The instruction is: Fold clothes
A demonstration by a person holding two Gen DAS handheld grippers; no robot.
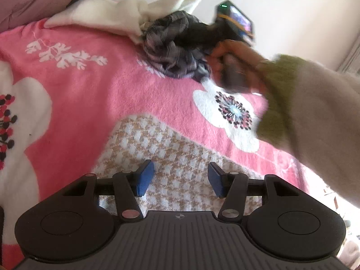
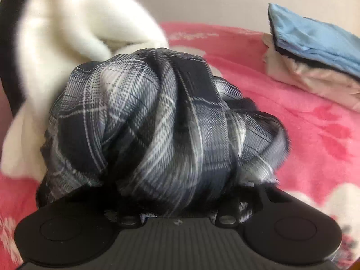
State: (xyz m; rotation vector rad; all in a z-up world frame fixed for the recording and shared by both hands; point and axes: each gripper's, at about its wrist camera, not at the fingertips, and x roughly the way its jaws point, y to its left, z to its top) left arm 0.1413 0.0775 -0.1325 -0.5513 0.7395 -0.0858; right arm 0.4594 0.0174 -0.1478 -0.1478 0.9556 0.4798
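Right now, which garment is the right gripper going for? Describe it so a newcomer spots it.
On the pink floral blanket, look to the far edge where a cream fleece garment lies. Bunched against it is the plaid garment: dark grey-blue with white check lines, crumpled into a ball, the only patterned garment.

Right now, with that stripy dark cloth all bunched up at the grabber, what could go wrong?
1. The plaid garment is crumpled against the white fleece, so lifting it might drag the fleece along.
2. The bundle hides the right gripper's jaws, so the hold can't be checked; it may be only a loose fold that slips out.
3. The left gripper hovers open over the pink floral blanket, so nothing steadies the pile.
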